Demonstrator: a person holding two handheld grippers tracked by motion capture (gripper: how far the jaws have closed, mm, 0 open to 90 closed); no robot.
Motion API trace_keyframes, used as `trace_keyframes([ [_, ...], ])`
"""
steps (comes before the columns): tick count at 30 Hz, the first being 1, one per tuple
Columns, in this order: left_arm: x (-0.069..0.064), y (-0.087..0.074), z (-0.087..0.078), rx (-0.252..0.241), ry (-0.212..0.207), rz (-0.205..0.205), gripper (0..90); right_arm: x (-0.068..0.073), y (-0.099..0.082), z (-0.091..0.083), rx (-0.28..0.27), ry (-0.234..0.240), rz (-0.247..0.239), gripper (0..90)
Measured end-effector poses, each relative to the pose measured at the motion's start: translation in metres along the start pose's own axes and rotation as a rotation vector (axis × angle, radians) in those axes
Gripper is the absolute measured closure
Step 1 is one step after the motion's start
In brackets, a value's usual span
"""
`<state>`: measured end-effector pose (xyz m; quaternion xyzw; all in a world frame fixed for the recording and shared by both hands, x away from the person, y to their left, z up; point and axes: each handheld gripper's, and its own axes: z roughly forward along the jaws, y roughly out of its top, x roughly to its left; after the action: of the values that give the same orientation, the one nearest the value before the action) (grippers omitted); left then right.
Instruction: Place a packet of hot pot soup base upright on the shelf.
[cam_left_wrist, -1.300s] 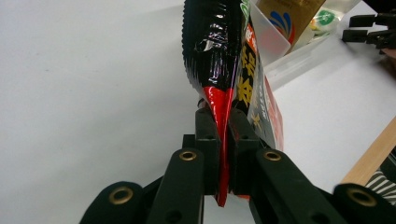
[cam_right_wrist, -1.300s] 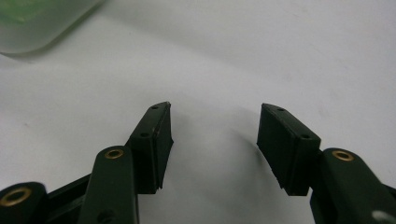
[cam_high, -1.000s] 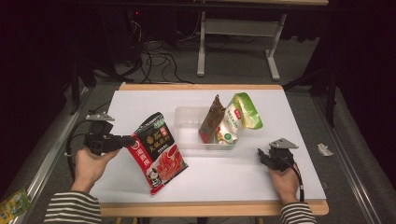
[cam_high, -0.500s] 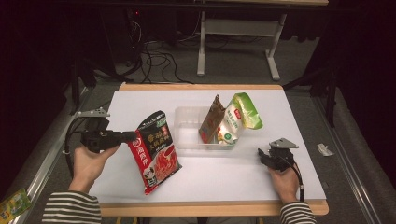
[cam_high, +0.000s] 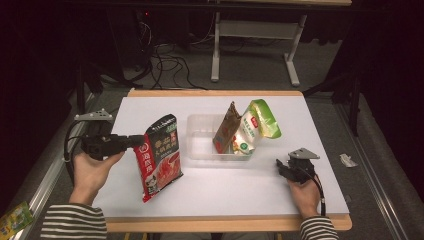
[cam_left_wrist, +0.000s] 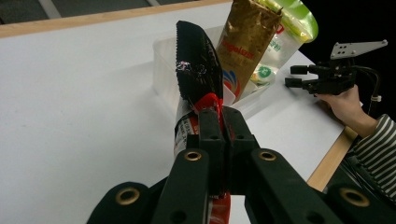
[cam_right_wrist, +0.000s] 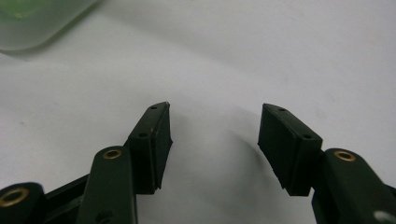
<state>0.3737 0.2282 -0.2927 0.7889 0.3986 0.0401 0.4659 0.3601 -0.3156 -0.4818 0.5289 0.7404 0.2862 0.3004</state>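
Red-and-black pouch (cam_high: 159, 156) hangs pinched by its edge in my left tool (cam_high: 134, 142), above the table (cam_high: 210, 190) beside the clear tray (cam_high: 196, 131). Thin grip: it could slip or swing. My right tool (cam_high: 283, 167) rests open.

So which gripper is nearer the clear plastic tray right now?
Right. The right gripper rests on the table just off the tray's near right corner; the left gripper holds the red pouch farther off its left side.

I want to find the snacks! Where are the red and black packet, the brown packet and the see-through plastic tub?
red and black packet (cam_high: 161, 155), high view, on its red front
brown packet (cam_left_wrist: 247, 46), left gripper view, on its printed face
see-through plastic tub (cam_high: 200, 145), high view, on its bare floor
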Motion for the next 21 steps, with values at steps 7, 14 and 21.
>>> trace_keyframes([
  [7, -0.005, 0.007, -0.003, -0.024, -0.015, 0.018, 89.4, 0.0, 0.0, 0.0, 0.0, -0.001, -0.003, 44.5],
  [14, -0.011, 0.015, -0.004, -0.01, 0.008, 0.045, 90.0, 0.0, 0.0, 0.0, 0.001, 0.0, 0.002, 44.5],
  [21, -0.017, 0.024, -0.01, -0.004, 0.029, 0.057, 90.0, 0.0, 0.0, 0.0, 0.001, 0.001, 0.006, 44.4],
])
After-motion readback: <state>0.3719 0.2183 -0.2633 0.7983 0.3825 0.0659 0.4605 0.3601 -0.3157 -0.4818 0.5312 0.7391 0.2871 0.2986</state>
